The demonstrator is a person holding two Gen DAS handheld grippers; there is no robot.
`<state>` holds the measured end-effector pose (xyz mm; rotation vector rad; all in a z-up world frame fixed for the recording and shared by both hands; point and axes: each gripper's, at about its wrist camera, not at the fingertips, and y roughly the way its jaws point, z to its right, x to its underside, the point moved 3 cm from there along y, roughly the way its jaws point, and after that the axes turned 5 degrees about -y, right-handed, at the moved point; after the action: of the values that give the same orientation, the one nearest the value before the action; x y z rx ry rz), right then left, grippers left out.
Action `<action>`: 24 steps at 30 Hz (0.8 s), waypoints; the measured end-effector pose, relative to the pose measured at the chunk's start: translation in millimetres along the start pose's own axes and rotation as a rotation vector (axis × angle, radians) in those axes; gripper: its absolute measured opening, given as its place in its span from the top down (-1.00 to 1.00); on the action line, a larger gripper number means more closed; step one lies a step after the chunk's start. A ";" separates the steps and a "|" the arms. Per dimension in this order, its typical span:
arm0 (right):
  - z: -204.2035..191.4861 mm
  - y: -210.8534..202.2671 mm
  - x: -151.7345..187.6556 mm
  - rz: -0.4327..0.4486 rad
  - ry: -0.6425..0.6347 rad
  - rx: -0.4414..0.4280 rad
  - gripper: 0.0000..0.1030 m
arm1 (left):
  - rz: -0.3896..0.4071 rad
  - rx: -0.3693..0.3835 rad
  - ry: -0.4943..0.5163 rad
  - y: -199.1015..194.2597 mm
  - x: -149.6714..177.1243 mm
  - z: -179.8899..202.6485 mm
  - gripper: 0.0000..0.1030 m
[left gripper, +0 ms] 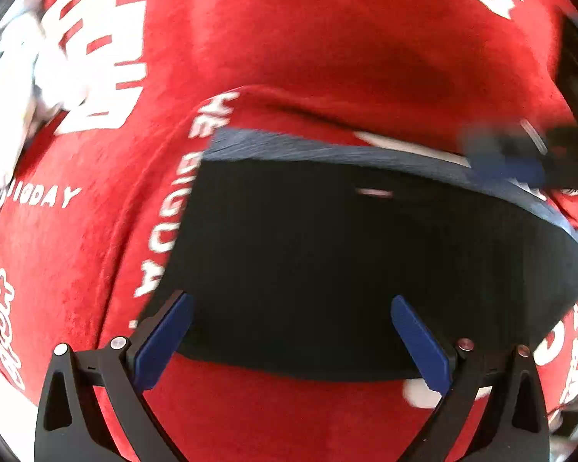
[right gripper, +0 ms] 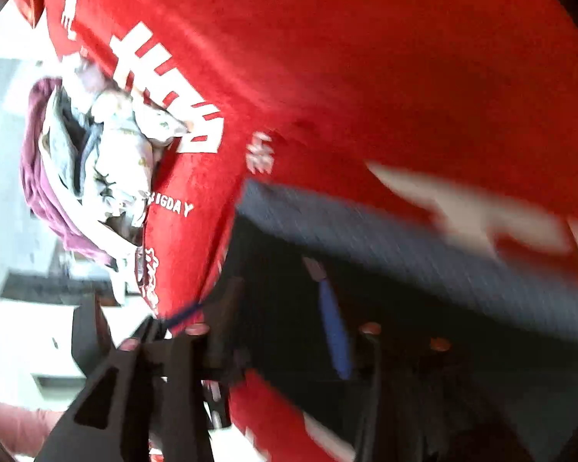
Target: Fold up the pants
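Note:
Dark pants (left gripper: 327, 250) lie folded flat on a red cloth (left gripper: 289, 38) printed with white lettering, a greyish ribbed band along their far edge. My left gripper (left gripper: 292, 297) hovers over their near part, blue pads wide apart and nothing between them. The right gripper (left gripper: 512, 154) shows as a blur at the far right end of the band. In the right wrist view the pants (right gripper: 424, 288) stretch across the lower right. My right gripper (right gripper: 275, 269) is over them with its fingers apart, and I see no fabric pinched between them.
The red cloth (right gripper: 366, 57) covers the whole work surface. A heap of other clothes (right gripper: 96, 161), white, grey and maroon, lies beyond its left edge, also seen as a heap (left gripper: 15, 77) at far left. A pinkish sleeve (right gripper: 11, 419) shows at bottom left.

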<state>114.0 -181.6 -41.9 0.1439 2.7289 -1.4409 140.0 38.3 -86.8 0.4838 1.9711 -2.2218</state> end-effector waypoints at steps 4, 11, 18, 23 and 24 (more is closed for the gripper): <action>50.4 -44.3 106.7 -0.009 0.238 -0.005 0.05 | -0.025 0.039 0.013 3.5 3.8 42.0 -1.00; 113.5 -51.4 191.2 0.103 0.530 -0.035 0.05 | -0.078 -0.090 0.027 46.4 15.6 62.3 -1.00; 135.9 -43.1 189.6 0.235 0.672 -0.125 0.65 | -0.104 -0.090 0.057 50.3 18.2 65.0 -1.00; 124.4 -47.9 202.9 0.231 0.649 -0.067 0.83 | -0.105 -0.101 0.062 48.8 18.5 65.2 -1.00; 127.3 -46.5 209.8 0.203 0.673 -0.047 0.83 | -0.125 -0.114 0.053 47.4 17.4 66.1 -1.00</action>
<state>-99.3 -300.7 -94.3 1.0456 3.0978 -1.4658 128.3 -31.3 -130.9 0.4200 2.1983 -2.1716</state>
